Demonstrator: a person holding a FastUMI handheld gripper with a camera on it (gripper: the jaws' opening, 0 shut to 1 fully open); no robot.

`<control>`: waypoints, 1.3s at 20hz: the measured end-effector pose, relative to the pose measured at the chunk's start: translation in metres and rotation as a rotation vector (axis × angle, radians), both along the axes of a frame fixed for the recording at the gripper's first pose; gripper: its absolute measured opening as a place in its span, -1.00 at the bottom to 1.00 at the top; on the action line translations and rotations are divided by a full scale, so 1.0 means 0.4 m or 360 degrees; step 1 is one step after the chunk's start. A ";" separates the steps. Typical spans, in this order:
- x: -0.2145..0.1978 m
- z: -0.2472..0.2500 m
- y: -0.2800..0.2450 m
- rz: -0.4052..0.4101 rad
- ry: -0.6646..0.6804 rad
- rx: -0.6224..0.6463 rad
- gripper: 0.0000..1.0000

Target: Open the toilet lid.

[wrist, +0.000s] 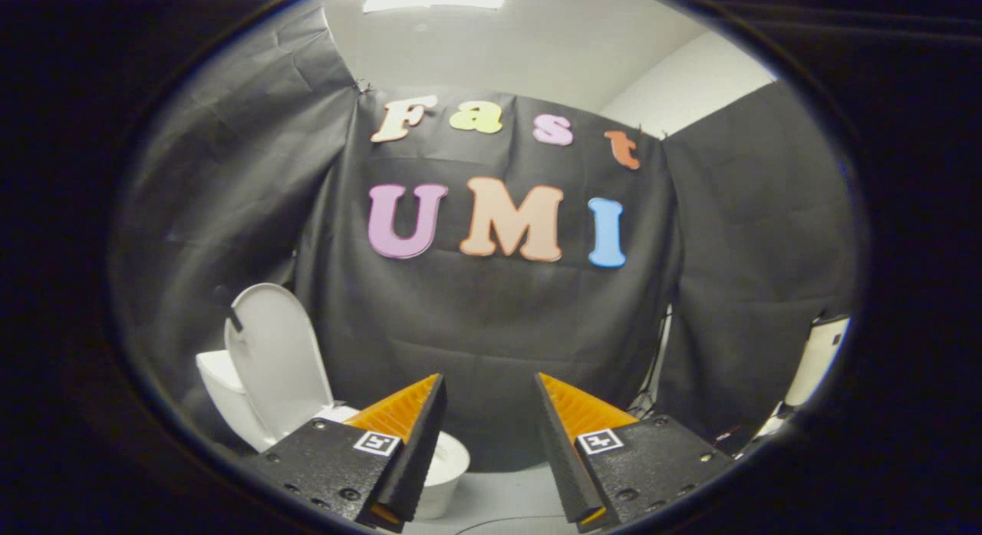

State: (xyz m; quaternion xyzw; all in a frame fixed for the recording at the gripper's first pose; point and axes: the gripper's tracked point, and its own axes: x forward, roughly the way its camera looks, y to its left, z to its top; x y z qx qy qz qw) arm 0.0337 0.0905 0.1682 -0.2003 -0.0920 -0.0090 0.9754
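The gripper (489, 385) is spread wide, its two fingers well apart with only open air between the tips, so it has hold of nothing. Beyond the left finger stands a small white glossy toilet (230, 397), well off to the left of the gap between the fingers. Its white oval toilet lid (278, 358) is already raised, standing nearly upright and leaning back against the white cistern behind it. The round bowl rim (453, 458) shows just beside the inner edge of the left finger, partly hidden by that finger. The toilet sits on a pale grey floor (506, 497), close against the black cloth wall (491, 328) that hangs behind it in creased panels. Beyond the right finger, far off by the wall's right panel, stands a tall white object with a dark top (817, 358); what it is cannot be told.
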 end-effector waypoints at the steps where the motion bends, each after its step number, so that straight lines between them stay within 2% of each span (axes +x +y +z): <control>1: -0.009 -0.051 0.028 0.0133 0.0128 -0.0032 0.43; 2: -0.008 -0.085 0.035 0.0194 0.0210 -0.0053 0.42; 4: -0.002 -0.110 -0.023 0.0113 0.0279 -0.0035 0.47; 8: -0.008 -0.198 -0.044 0.0078 0.0370 0.0067 0.55; 11: -0.018 -0.250 -0.072 0.0111 0.0358 0.0192 0.55; 16: -0.011 -0.267 -0.058 0.0115 0.0386 0.0391 0.53; 18: -0.007 -0.276 -0.049 0.0163 0.0403 0.0458 0.52; 22: -0.004 -0.285 -0.051 0.0176 0.0388 0.0543 0.51; 26: 0.001 -0.285 -0.041 0.0270 0.0313 0.0644 0.50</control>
